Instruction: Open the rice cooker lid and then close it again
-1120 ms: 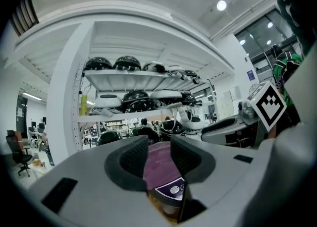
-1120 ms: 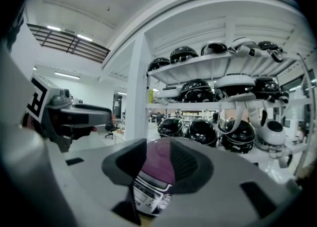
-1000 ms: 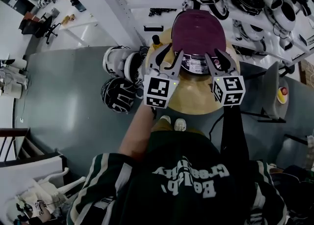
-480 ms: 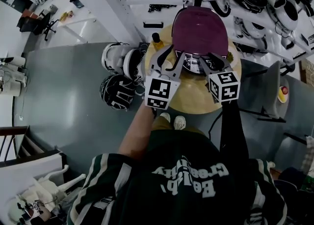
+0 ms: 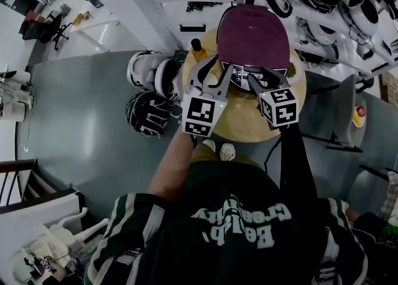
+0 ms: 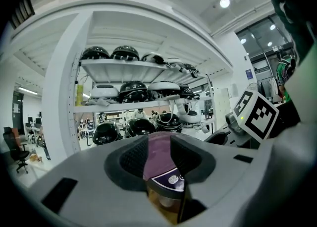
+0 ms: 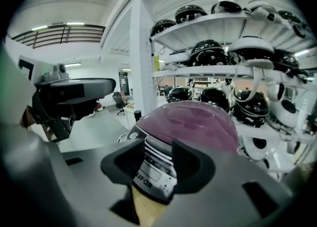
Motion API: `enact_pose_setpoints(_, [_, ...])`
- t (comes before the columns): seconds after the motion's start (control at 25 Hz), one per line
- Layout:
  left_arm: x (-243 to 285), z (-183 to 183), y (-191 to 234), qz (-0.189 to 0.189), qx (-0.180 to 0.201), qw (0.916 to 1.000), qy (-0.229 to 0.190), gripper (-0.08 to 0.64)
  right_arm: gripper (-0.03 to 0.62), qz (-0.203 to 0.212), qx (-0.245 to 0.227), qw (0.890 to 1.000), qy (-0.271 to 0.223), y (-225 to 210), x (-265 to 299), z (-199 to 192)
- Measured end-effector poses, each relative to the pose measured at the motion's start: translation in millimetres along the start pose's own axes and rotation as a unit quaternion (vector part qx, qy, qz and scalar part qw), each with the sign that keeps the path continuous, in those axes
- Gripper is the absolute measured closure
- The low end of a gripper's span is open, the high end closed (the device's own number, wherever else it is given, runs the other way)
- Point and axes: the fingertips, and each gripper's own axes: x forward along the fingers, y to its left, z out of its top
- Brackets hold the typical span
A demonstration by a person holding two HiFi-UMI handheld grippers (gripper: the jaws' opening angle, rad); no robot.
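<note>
Floor helmets [image 5: 148, 116]: black and white ones lying on the grey floor, well out to the left of the left fingers and off the tabletop.
Bottle [image 5: 198, 47]: yellow with a dark cap, upright near the tabletop's left edge, just beyond the left fingers and to their left.
Left gripper [image 5: 219, 69]: held about level above the tabletop's front left; its fingers stand a little apart with nothing pinched. Through the gap you can see the cooker's left edge, just past the fingertips and not touched by them.
Tabletop [image 5: 242, 129]: round and pale wood, with bare surface lying under both sets of fingers.
Rice cooker [image 5: 253, 35]: sits at the back of the tabletop, straight ahead of both pairs of fingers and a bit to the right of the left pair. The rounded maroon lid is down.
Control panel [image 7: 151, 171]: the cooker's dark front face, right in front of the right fingers and showing through the gap between them.
Right gripper [image 5: 264, 78]: tilted down toward the cooker's front. Its fingers have just been spreading and are apart, gripping nothing, with the pads clear of the panel.
Shelf helmets [image 7: 213, 50]: rows of black and white helmets on white shelves, beyond the cooker and off to the right of the right fingers.
</note>
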Motion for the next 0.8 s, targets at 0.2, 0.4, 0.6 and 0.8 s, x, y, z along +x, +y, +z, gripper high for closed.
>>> enact_pose_setpoints(0.2, [4,-3,-5,-0.007,-0.001,1.0000,0.003,0.436,0.417,-0.001,0.010,1.000,0.000,-1,-1,-2])
enact_pose_setpoints(0.4, [7,-3,-9,-0.014,-0.003,0.9999,0.003,0.436,0.419,0.003,0.015,1.000,0.007,1,0,-2])
enact_pose_setpoints(0.6, [11,-1,-15,-0.019,-0.001,0.9998,0.004,0.436,0.419,-0.005,0.000,1.000,0.006,0,-1,-2])
enact_pose_setpoints(0.8, [10,0,-13,-0.016,-0.001,0.9999,0.004,0.434,0.423,-0.006,0.000,1.000,0.005,-1,-2,-2])
